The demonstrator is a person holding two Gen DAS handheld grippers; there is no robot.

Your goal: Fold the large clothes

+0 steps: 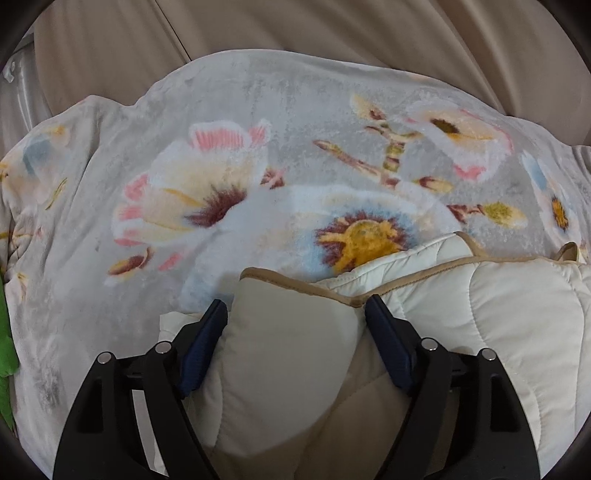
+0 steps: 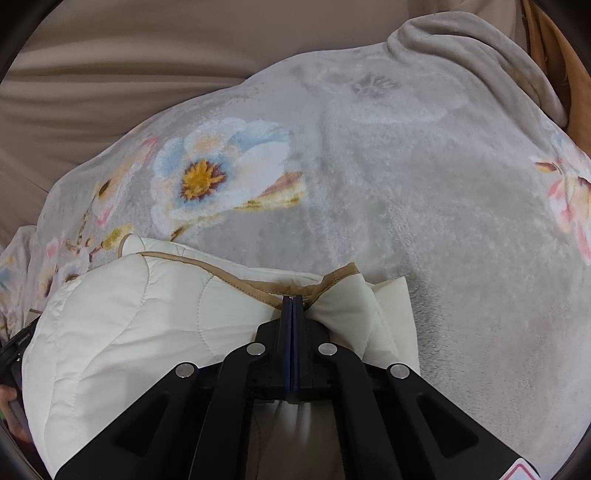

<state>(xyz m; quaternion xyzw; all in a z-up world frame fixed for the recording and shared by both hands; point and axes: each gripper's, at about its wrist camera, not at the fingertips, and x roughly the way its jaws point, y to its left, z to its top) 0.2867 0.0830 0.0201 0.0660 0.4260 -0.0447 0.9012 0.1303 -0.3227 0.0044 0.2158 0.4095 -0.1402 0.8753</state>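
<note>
Cream quilted fabric fills the gap of the left claw (image 1: 295,314): its jaws are spread wide, and a thick fold of the quilt (image 1: 498,332) bulges between the blue pads (image 1: 388,339); if they press on it, I cannot tell. In the right view, the right claw (image 2: 291,301) is pressed together, pinching the tan edge (image 2: 332,280) of the quilt at the lower centre. The quilt lies in the lower part of both frames, on a grey blanket (image 2: 424,192) with flowers. Behind the blanket, at the top, is beige cloth (image 1: 332,26). At the left edge of the left view something green (image 1: 5,332) shows.
</note>
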